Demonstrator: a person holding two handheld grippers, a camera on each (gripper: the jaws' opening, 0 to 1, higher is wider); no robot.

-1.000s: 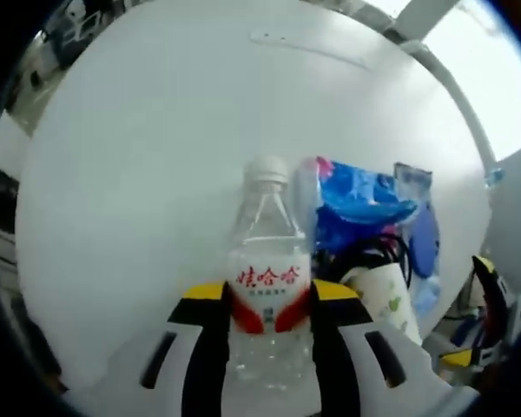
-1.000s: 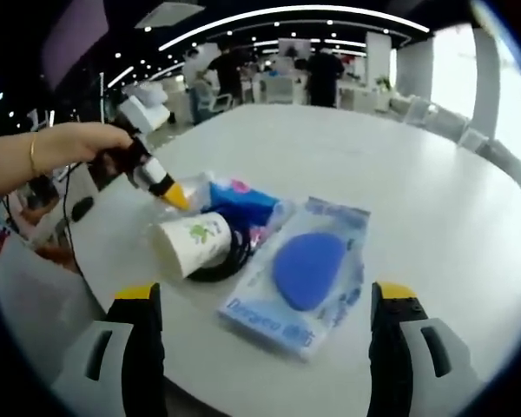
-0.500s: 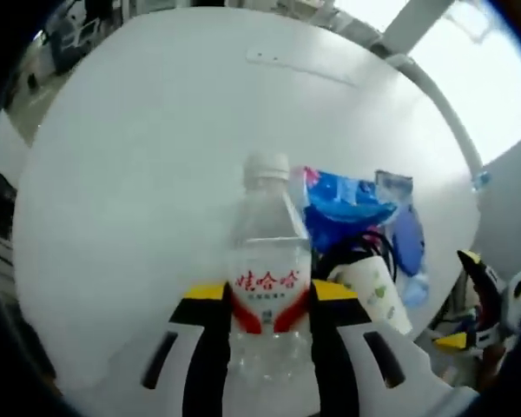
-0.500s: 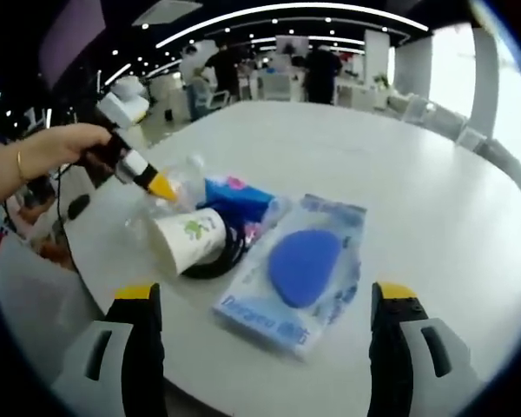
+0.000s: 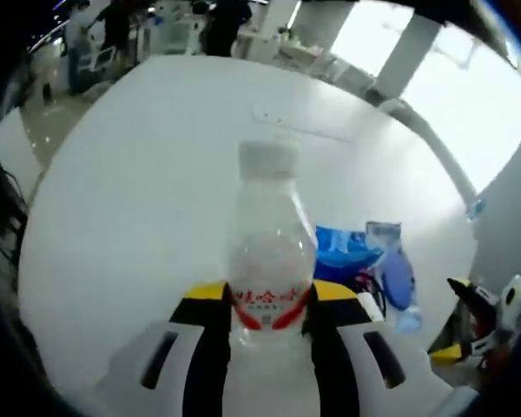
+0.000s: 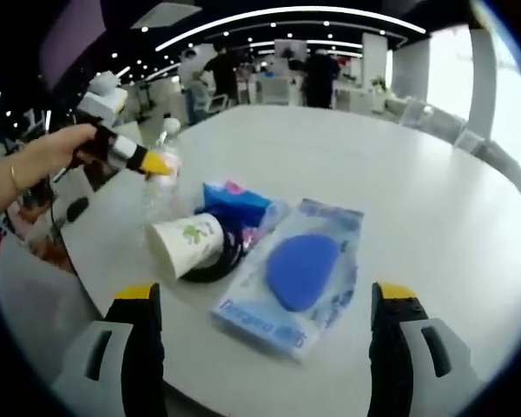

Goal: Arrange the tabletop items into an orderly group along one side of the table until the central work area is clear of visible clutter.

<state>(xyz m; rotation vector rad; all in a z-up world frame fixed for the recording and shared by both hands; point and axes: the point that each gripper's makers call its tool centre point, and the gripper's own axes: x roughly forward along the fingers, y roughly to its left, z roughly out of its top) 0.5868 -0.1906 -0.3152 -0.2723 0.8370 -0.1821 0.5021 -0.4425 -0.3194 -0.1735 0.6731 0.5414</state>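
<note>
The left gripper [image 5: 271,317] is clamped on a clear water bottle [image 5: 270,261], its yellow-tipped jaws pressing the labelled waist from either side, the white cap at twelve o'clock in the left gripper view. In the right gripper view the same bottle [image 6: 162,178] appears at about ten o'clock, upright or nearly so near the table's edge, just beside the rest of the group; whether its base touches the white table [image 6: 434,182] cannot be told. The right gripper [image 6: 267,347] hovers with its jaws wide apart and nothing between them, low at six o'clock. The likeliest trouble is the bottle itself: it is thin-walled and held by a narrow band, so it could twist or slip in the grip, and if set down carelessly it could knock the paper cup [image 6: 185,243], which lies on its side with its mouth toward eight o'clock and could roll off the near edge. The cup looks empty, though its inside is only partly seen. A black cable [image 6: 217,261] curls against the cup and could snag or drag it. The bottle seems to hold little or no water; the frames do not settle it. At the centre lies a clear packet [image 6: 291,278] holding a blue oval pad, and at eleven o'clock of it a blue wrapped pack [image 6: 234,198].
</note>
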